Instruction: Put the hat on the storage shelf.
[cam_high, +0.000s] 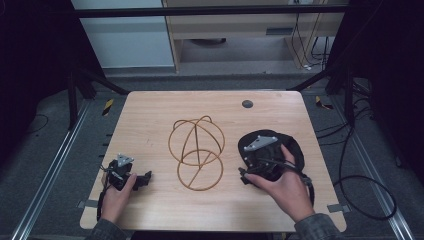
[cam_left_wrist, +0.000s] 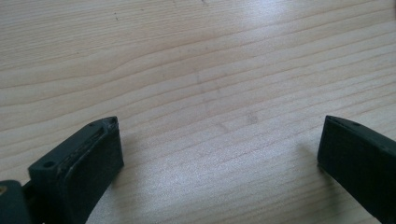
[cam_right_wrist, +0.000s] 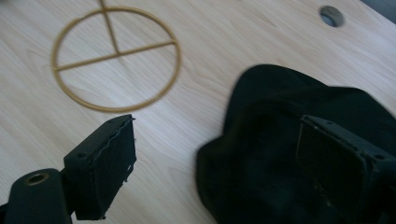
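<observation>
A golden wire frame made of rings and arcs stands at the middle of the wooden table; its round crossed base lies flat on the wood. To its right is a black cloth hat. My right gripper hovers low over the hat's left edge, jaws wide open: one jaw over bare wood, the other over the black cloth, no pad pressing on it. My left gripper rests near the table's front left, open over bare wood.
A small grey round cap sits in the table near its far edge. Dark frame posts and cables stand around the table on the floor. Bare wood lies between the left gripper and the wire frame.
</observation>
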